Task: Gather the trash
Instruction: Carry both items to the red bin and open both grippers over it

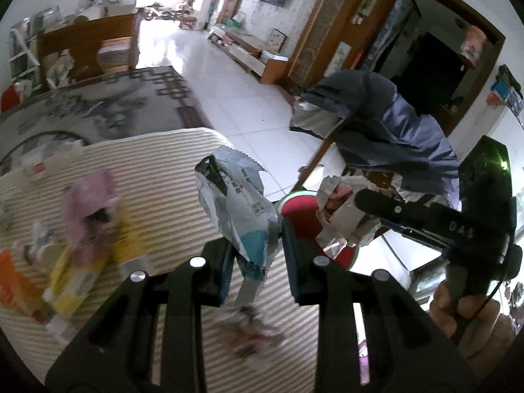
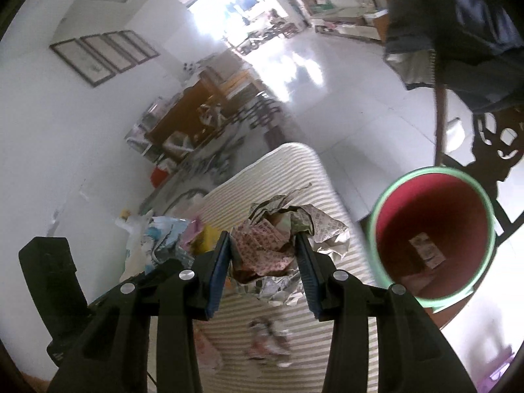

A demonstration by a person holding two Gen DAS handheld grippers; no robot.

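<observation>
Two fisheye views look along hand-held grippers over a worktop covered in a cream and tan striped cloth, in a bright room with white floor tiles.

In the left wrist view, the left gripper is clenched on a crumpled grey, white and teal snack wrapper, which stands up from between its blue-padded fingers above the striped cloth. Further litter lies on the worktop to the left of this wrapper: a blurred pink packet, a yellow packet and an orange packet at the edge of the view. A small blurred scrap lies on the cloth just below the wrapper.

To the right of the wrapper, the right gripper grasps a ball of crumpled paper, held up over the near rim of the bin.

In the right wrist view, that crumpled paper ball with red and grey print sits clamped between the right gripper's fingers. A round waste bin, red inside with a pale green rim, stands open just to the right of the worktop, with one small printed slip lying at its bottom. A blue jacket hangs over a chair beyond the bin.
</observation>
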